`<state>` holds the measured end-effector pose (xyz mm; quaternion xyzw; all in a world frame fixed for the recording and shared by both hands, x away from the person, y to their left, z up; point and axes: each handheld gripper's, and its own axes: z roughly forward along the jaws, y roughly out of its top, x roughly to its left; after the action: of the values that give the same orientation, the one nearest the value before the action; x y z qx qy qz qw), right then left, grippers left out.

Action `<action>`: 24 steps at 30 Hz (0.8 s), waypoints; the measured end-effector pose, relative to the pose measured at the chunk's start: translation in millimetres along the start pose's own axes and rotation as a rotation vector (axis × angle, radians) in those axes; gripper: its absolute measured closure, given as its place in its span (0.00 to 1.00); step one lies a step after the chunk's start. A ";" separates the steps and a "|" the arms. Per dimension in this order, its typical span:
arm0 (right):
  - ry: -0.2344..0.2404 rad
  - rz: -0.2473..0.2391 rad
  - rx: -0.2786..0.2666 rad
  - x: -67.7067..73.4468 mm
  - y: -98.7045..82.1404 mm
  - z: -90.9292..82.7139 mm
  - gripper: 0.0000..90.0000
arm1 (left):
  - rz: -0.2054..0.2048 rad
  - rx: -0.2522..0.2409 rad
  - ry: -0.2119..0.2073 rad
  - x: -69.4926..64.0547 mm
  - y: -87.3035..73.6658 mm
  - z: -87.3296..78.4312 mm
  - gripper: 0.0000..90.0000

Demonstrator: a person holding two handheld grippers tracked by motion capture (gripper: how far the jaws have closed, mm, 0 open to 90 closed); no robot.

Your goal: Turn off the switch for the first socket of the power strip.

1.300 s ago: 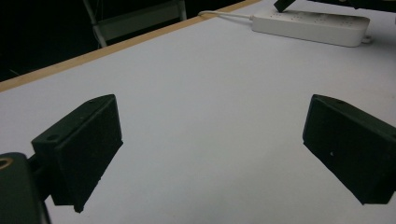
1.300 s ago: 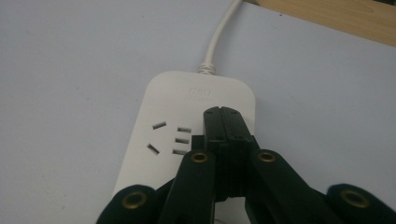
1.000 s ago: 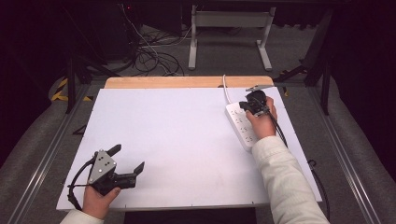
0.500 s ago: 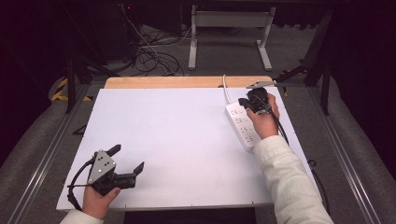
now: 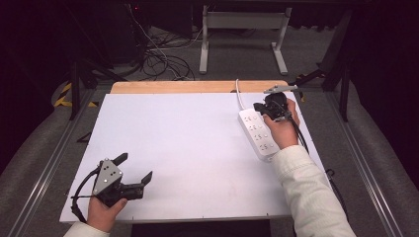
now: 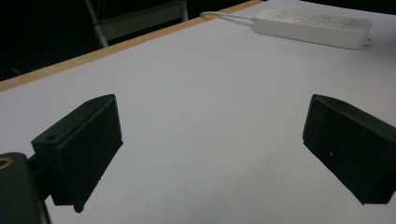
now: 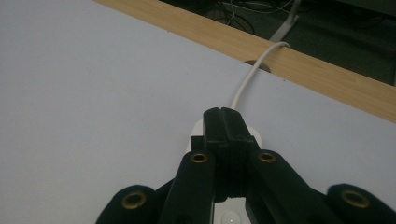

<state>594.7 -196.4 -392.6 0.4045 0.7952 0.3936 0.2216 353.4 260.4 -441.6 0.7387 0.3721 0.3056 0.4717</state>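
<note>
The power strip [image 5: 258,133] is seen lying on the table [image 5: 188,148] near its right edge, its cable [image 5: 238,95] led off over the far edge. The right gripper [image 5: 259,107] is held just above the strip's far end. The left gripper [image 5: 134,170] is kept at the near left corner, well apart from the strip.

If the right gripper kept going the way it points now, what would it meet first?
Probably the far end of the white power strip right under its shut tips, where the white cord leaves. The right gripper seems angled down at it, though the gap is unclear.
</note>
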 end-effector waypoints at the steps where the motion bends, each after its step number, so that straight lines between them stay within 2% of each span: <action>1: 0.006 0.004 -0.009 0.9 0.5 -2.5 0.88 | -0.002 0.000 -0.002 -0.2 -0.1 -0.2 0.06; 4: 0.020 0.011 -0.043 3.9 1.8 -12.1 0.74 | -0.001 0.000 -0.001 0.3 -0.3 -0.7 0.06; 10: 0.061 -0.023 -0.093 16.5 1.4 -37.6 0.54 | -0.001 0.000 -0.001 -0.9 0.1 -0.6 0.06; 18: 0.119 -0.055 -0.162 32.9 -8.4 -69.4 0.38 | -0.003 0.000 0.001 -1.1 0.2 -0.6 0.06; 24: 0.162 -0.052 -0.183 42.9 -22.2 -83.9 0.34 | -0.004 -0.002 0.001 -1.3 0.3 -1.0 0.06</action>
<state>503.3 -206.9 -362.3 0.3288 0.7816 0.4899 0.2028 351.9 259.7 -441.1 0.7373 0.3735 0.3055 0.4728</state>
